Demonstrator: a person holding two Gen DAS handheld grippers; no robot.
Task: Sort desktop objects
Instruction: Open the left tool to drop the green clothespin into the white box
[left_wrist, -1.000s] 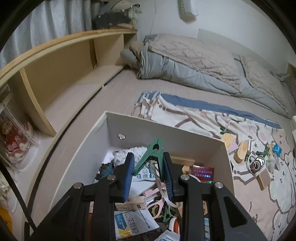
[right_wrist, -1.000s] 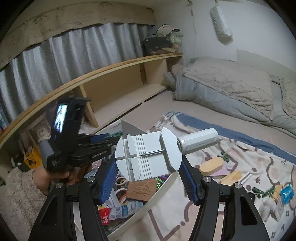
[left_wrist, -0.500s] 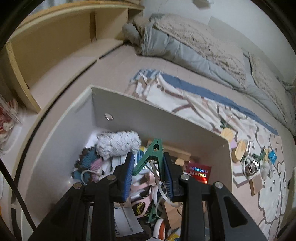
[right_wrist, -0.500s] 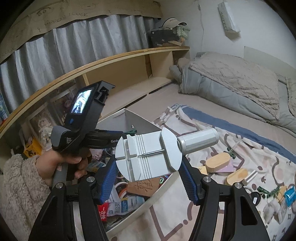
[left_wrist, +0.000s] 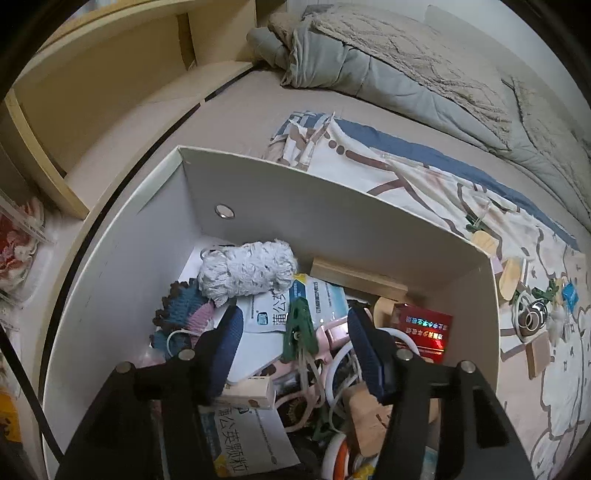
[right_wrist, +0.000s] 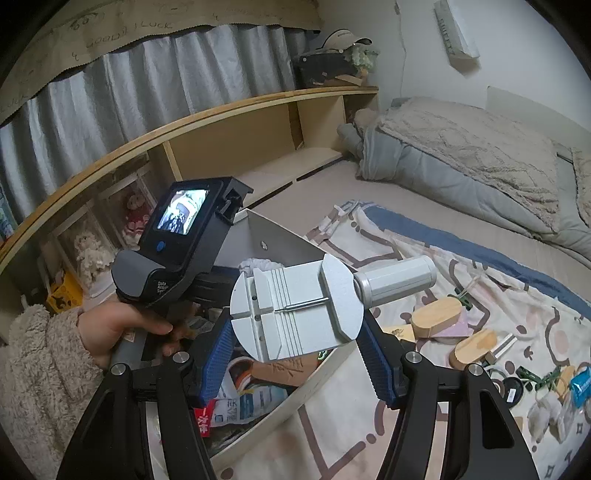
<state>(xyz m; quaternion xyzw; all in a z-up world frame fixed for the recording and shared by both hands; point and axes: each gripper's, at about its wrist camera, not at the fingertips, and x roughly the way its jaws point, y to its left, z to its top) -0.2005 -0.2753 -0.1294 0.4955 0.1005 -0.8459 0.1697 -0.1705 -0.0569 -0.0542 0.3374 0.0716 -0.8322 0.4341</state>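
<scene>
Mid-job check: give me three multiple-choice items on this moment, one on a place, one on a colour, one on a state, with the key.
1. Where is the green clip?
A. on the blanket
B. in the white box, between the left gripper's fingers
C. on the shelf

2. What colour is the carton at the box's right wall?
A. red
B. yellow
C. grey

3. What is the right gripper doing?
A. hanging empty
B. pushing the box
C. clamping a white tool

Key:
1 B, the clip lies on the clutter inside the box, clear of both opening pads.
2 A, its printed face is red.
3 C, both blue pads press the tool's round body.
</scene>
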